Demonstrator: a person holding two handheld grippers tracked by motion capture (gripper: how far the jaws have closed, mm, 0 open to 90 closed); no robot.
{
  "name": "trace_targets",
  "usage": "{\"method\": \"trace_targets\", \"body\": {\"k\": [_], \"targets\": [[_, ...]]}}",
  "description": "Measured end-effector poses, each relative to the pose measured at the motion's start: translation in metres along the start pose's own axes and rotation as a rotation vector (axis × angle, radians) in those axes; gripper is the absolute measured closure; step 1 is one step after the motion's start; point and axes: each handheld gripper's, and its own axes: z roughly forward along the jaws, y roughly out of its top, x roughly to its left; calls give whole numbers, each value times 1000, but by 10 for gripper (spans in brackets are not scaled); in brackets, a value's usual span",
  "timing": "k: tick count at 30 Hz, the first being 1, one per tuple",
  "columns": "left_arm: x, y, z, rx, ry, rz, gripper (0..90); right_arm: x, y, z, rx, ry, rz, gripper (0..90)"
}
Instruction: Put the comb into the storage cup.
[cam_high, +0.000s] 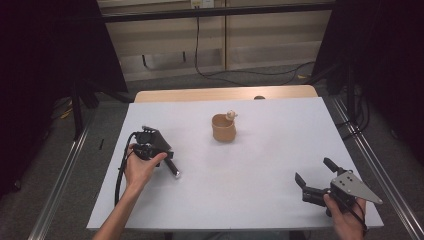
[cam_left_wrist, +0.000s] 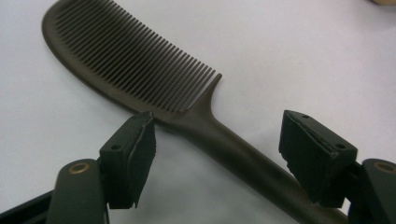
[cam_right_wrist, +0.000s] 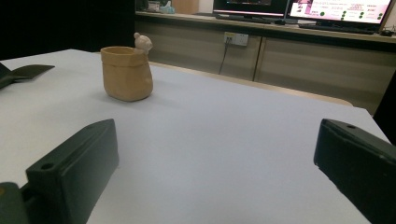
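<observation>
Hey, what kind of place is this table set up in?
Likely a lab or office workroom: lit monitors on a long counter, a wall socket and black curtains flanking the white table.

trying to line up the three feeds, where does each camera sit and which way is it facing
High view: above the person's side, looking forward and down on the white table; both forearms, the left gripper and right gripper show.
Left gripper view: rides the left gripper, looking down along its fingers at the dark comb, whose handle lies between them, untouched.
Right gripper view: rides the right gripper, low over the table, facing the tan pot; its open fingers frame bare tabletop.
Shared: the pot shows in the high and right gripper views.
</observation>
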Motion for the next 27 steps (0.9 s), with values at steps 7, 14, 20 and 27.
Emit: {"method": "trace_targets", "body": {"k": [7, 14, 20, 27], "targets": [[-1, 1, 4, 8, -3, -9, 294, 0, 0, 0, 3, 3, -1, 0], [2, 1, 2, 23, -7, -35, 347, 0, 0, 0, 4, 6, -2, 0], [2, 1, 5, 24, 20, -61, 344, 0, 0, 0, 2, 4, -2, 0], [-1, 1, 5, 48, 31, -49, 384, 0, 0, 0, 0, 5, -2, 0]]}}
